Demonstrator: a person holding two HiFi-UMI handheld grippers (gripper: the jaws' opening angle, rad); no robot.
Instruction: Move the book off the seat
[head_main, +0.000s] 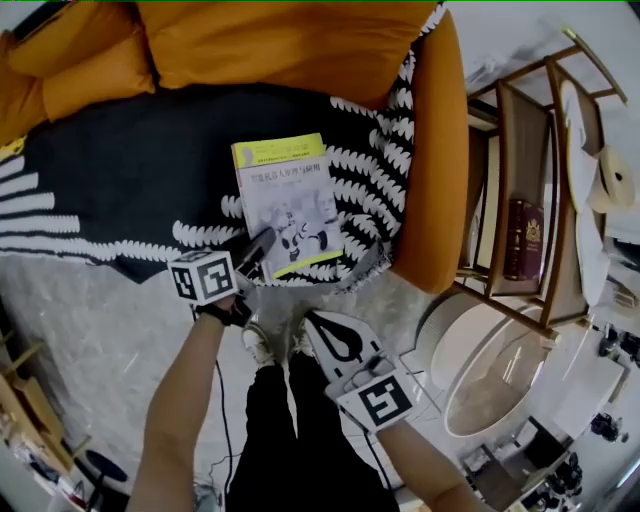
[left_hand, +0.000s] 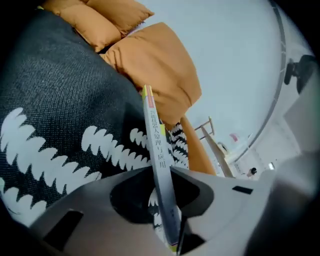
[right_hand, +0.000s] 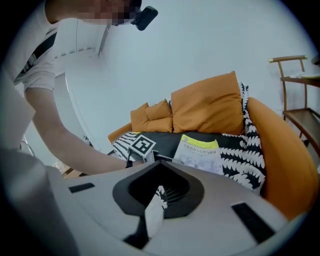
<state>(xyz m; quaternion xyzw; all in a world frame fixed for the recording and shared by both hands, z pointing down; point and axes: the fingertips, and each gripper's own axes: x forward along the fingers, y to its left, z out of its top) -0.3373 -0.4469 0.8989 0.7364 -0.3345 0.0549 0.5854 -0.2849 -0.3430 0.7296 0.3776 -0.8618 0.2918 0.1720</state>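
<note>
A yellow-and-grey book (head_main: 288, 205) lies on the sofa seat, on a black throw with white leaf print (head_main: 120, 170). My left gripper (head_main: 258, 252) is at the book's near left corner. In the left gripper view the book (left_hand: 159, 150) stands edge-on between the jaws, and the left gripper (left_hand: 167, 175) is shut on it. My right gripper (head_main: 368, 265) is at the throw's front edge, just right of the book. In the right gripper view a strip of the patterned throw (right_hand: 154, 210) is pinched in the right gripper (right_hand: 155, 200), and the book (right_hand: 200, 154) lies beyond.
Orange cushions (head_main: 280, 40) line the sofa back, and an orange armrest (head_main: 440, 150) rises right of the book. A wooden shelf (head_main: 520, 200) holds a dark red book (head_main: 525, 240). A round white table (head_main: 490, 380) stands at the lower right. The person's feet (head_main: 270, 345) are below the sofa's front.
</note>
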